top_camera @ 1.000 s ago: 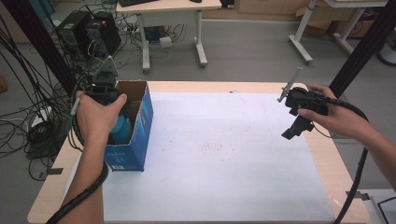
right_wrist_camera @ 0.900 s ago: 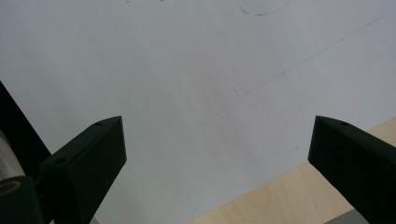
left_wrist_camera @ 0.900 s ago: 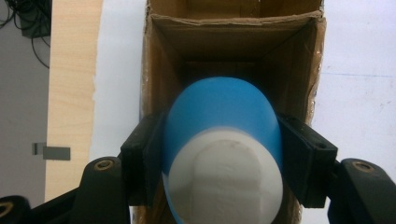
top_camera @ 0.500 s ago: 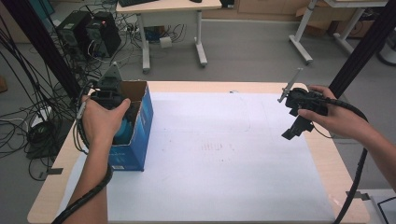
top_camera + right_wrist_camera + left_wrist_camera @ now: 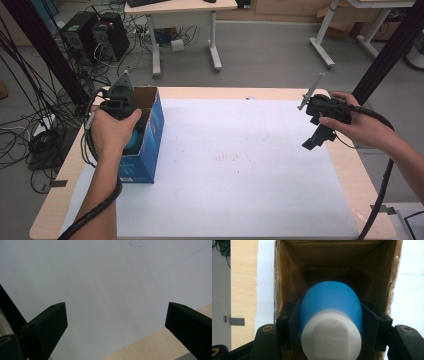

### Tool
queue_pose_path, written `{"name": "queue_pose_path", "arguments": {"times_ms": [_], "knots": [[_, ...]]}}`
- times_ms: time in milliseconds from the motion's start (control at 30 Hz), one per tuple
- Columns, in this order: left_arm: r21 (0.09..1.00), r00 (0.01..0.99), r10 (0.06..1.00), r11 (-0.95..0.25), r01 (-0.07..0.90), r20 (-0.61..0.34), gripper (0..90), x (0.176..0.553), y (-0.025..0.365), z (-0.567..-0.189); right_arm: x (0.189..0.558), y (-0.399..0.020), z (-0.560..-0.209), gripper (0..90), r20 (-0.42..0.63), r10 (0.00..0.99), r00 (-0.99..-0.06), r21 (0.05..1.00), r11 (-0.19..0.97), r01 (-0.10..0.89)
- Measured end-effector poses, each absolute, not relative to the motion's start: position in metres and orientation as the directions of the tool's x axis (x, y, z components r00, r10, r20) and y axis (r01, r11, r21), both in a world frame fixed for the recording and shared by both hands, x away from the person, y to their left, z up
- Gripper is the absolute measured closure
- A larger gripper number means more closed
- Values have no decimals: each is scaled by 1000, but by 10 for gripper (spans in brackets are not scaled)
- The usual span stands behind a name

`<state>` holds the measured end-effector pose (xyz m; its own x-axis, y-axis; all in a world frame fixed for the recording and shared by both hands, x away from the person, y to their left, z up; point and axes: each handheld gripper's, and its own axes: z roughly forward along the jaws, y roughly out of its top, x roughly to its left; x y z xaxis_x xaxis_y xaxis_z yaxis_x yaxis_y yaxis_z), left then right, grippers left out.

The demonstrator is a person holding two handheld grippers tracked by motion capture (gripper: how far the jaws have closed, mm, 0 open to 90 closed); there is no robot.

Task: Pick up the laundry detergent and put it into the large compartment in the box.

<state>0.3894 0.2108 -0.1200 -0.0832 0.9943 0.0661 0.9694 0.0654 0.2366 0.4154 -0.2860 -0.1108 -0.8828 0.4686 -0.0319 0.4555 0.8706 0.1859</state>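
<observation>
- We find the left gripper [image 5: 329, 322] clamped on the blue bottle [image 5: 331, 305], inside the open box [image 5: 150, 135] at the table's nine o'clock.
- Right gripper [image 5: 116, 322]: jaws apart, empty, at three o'clock.
- We judge the bottle mid-transfer at the box; next move calls for a straight path clear of the walls.

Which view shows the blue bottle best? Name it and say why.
The left gripper view: the blue bottle sits centred between the left tool jaws, inside the cardboard box. The high view gives a sliver of blue beside the hand. The right gripper view looks at white paper.

One blue bottle [image 5: 332, 302], one cardboard box [image 5: 150, 145], two grippers.
</observation>
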Motion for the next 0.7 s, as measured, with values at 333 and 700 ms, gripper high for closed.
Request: {"name": "queue_pose_path", "arguments": {"times_ms": [333,700], "knots": [[232,-78,994,60,971,71,381,393,209,-121,417,-286,-112,43,-31,467,-884,186,871,454],[232,-91,994,76,970,54,376,397,211,-122,417,-286,-113,43,-30,468,-883,187,870,456]]}}
